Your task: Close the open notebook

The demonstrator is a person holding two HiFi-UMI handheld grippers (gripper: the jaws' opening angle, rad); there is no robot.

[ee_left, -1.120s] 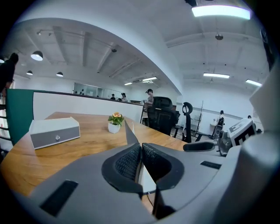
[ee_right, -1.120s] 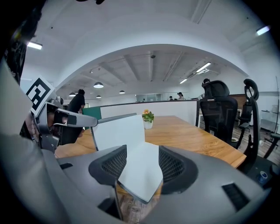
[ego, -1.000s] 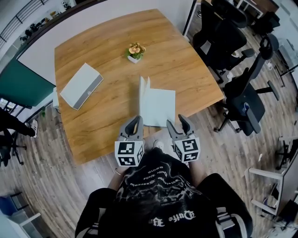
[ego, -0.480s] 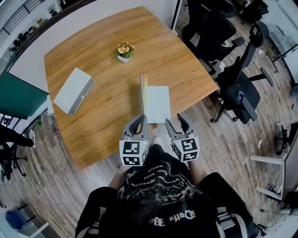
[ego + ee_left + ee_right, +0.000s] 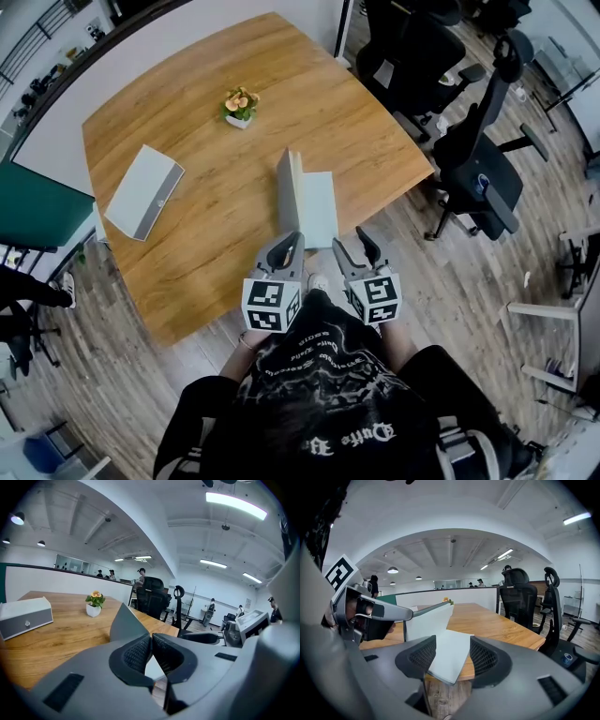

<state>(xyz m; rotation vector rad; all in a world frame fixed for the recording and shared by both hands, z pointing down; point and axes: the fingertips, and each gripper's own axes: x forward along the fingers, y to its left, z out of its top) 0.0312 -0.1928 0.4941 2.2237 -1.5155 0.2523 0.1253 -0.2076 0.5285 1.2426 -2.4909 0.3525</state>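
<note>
Notebook cover upright, seemingly against closed left gripper

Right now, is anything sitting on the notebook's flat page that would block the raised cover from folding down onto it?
Nothing visible does. The notebook has a bare flat page beside its raised cover. The right gripper, jaws apart, hovers by its near edge; the flower pot stands well clear.

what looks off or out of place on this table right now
Only the notebook near the front edge of the table: its left cover stands nearly upright instead of lying flat, with the shut left gripper close beside it. The box and flower pot sit normally.
</note>
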